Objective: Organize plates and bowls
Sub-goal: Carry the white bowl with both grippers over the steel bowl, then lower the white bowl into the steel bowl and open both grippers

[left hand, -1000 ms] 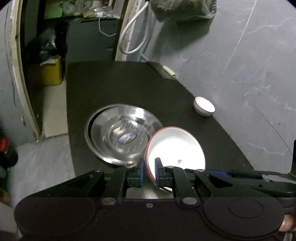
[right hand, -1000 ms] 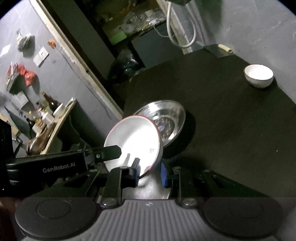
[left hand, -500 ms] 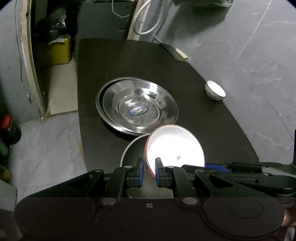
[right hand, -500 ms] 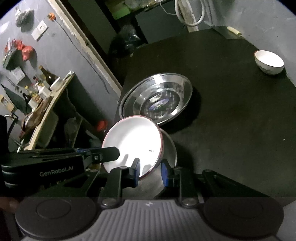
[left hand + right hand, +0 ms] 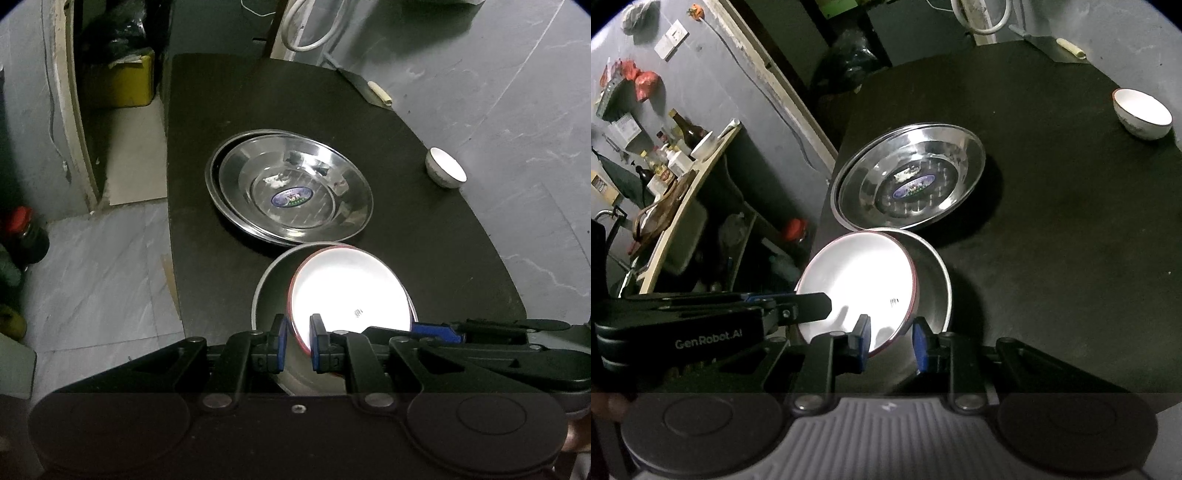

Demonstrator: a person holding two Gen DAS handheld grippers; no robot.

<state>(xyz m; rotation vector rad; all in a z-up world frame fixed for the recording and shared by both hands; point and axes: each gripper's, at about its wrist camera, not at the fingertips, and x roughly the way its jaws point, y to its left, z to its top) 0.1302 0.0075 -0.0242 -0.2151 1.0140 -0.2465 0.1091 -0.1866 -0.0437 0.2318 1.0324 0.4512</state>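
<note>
Over the steel dish [image 5: 273, 295], both tongs angle downward: left tongs [image 5: 298, 341] pinching the white plate [image 5: 351, 295], right tongs [image 5: 891, 345] released.

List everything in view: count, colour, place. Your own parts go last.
table: one, black, under all the dishes
steel plates: two, silver, nested mid-table
small bowl: one, white, far right edge of the table
metal bowl: one, grey, near edge of the table
plate: one, white with red rim, tilted over the metal bowl
knife: one, pale handle, far corner
box: one, yellow, on the floor
left tool: one, black with blue pads, shut on the plate's rim
right tool: one, same colours, astride the plate's rim
</note>
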